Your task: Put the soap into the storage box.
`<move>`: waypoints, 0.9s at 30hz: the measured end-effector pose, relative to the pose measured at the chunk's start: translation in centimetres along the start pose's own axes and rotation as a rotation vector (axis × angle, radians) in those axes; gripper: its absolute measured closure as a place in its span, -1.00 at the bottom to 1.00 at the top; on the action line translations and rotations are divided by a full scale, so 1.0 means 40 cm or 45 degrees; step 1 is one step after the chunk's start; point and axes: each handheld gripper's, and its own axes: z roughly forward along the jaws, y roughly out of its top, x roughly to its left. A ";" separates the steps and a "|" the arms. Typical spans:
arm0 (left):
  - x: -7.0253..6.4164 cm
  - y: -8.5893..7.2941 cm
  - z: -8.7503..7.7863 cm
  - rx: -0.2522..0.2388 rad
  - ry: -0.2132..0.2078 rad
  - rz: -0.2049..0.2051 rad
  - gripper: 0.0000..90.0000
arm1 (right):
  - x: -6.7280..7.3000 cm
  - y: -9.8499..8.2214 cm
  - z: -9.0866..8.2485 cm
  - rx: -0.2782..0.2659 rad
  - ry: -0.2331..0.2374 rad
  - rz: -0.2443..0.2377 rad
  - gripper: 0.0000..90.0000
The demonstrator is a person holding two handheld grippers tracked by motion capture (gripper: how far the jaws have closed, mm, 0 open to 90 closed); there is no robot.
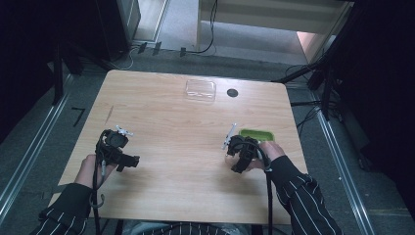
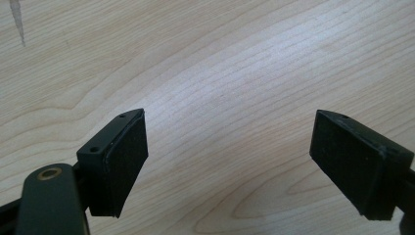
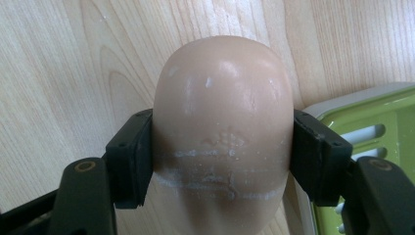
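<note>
Item count, table surface

One soap bar [image 3: 222, 132], one green tray [image 1: 258, 134], one clear lid [image 1: 200, 90], one black disc [image 1: 232, 92], two grippers: left [image 1: 133, 160], right [image 1: 230, 152].

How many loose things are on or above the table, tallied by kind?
Bar of soap, clamped in the right hand-held gripper: 1
Green soap dish: 1
Clear plastic lid: 1
Small dark round disc: 1
Total: 4

The tool [image 3: 222, 161] clamps a soap bar [image 3: 222, 122] beside a green dish [image 3: 386, 110].
</note>
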 end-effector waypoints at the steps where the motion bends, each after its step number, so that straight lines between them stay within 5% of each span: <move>1: 0.000 0.000 0.000 0.000 0.000 0.000 -0.67 | -0.002 -0.001 0.000 -0.003 0.002 -0.004 -0.26; 27: 0.001 0.000 0.000 0.004 -0.002 0.000 -0.67 | -0.040 -0.025 -0.025 -0.006 -0.038 0.026 -0.26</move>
